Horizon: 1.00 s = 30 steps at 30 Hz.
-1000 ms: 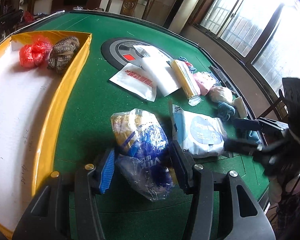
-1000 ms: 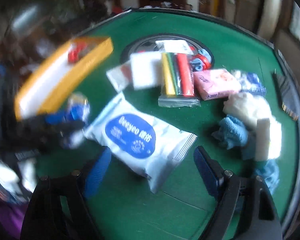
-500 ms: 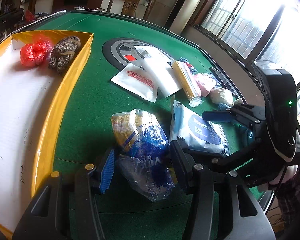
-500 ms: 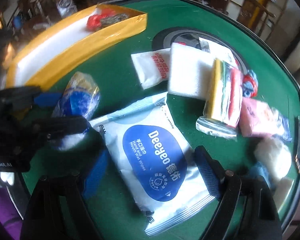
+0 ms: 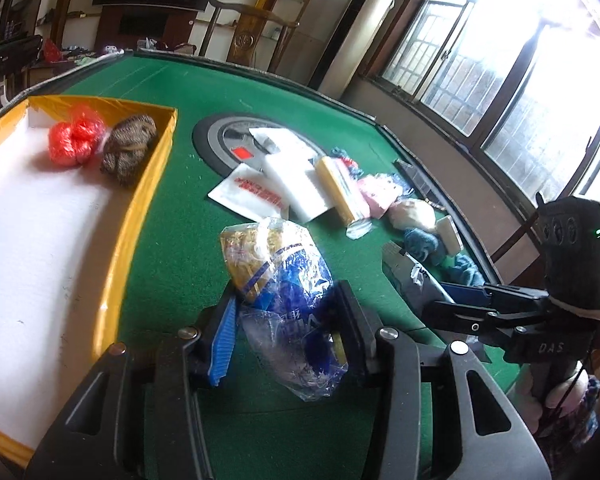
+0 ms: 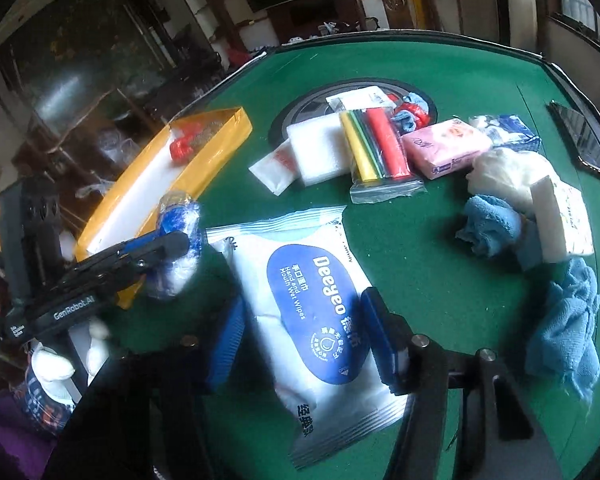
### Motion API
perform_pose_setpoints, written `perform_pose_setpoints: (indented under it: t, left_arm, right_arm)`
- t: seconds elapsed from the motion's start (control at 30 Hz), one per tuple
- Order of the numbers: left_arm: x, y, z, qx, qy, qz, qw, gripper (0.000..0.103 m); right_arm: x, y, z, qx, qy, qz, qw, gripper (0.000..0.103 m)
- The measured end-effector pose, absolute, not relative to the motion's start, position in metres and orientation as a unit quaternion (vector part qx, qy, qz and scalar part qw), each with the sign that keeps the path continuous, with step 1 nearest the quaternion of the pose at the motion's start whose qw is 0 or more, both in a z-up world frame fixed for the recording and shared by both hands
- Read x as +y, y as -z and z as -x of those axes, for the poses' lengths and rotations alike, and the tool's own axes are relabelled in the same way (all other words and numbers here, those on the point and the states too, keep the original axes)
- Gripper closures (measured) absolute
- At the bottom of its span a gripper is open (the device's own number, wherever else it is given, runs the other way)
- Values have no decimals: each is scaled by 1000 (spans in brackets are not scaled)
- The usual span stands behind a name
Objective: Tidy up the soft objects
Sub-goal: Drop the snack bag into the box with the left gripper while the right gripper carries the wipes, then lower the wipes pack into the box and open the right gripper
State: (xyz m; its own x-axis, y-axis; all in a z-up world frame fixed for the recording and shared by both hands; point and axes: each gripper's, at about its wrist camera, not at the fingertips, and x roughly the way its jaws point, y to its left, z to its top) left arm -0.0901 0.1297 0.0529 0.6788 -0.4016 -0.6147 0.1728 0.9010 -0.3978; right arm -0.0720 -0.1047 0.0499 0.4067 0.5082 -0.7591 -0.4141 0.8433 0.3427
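A crinkly blue and yellow plastic bag [image 5: 284, 264] is pinched between the pads of my left gripper [image 5: 286, 304], whose jaws are closing, just above the green table. In the right wrist view that same bag [image 6: 176, 216] sits in the left gripper [image 6: 168, 246], beside the yellow tray [image 6: 220, 148]. My right gripper [image 6: 303, 304] is closing on a white and blue wet wipes pack [image 6: 312, 264], with both pads against its long edges. The left wrist view shows the pack [image 5: 410, 280] tipped up in the right gripper [image 5: 452, 302].
The yellow tray [image 5: 156, 176] with a white floor holds a red plastic bag [image 5: 72, 140] and a brown knitted bundle [image 5: 130, 148]. Further back lie white packets [image 5: 256, 194], a bag of coloured rolls [image 6: 376, 148], a pink tissue pack [image 6: 446, 148], blue cloths [image 6: 488, 228] and a phone [image 6: 580, 140].
The right gripper came in over the wipes pack and its jaws narrowed onto it, tipping the pack up. The left gripper rose a little with the plastic bag squeezed tighter.
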Motion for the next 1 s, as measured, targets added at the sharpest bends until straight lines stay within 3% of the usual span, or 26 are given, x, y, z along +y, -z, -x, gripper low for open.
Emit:
perform_pose_setpoints:
  t: [0.43, 0.9, 1.0]
  left_arm:
    - [256, -108, 71, 357, 31, 124, 925, 59]
    - [343, -43, -41, 434, -58, 118, 891, 58]
    - [349, -36, -51, 439, -72, 130, 886, 58]
  right_arm:
    - [-1, -102, 36, 444, -366, -91, 812, 50]
    - [166, -60, -21, 503, -363, -82, 780, 50]
    - [182, -54, -26, 511, -354, -77, 779, 59]
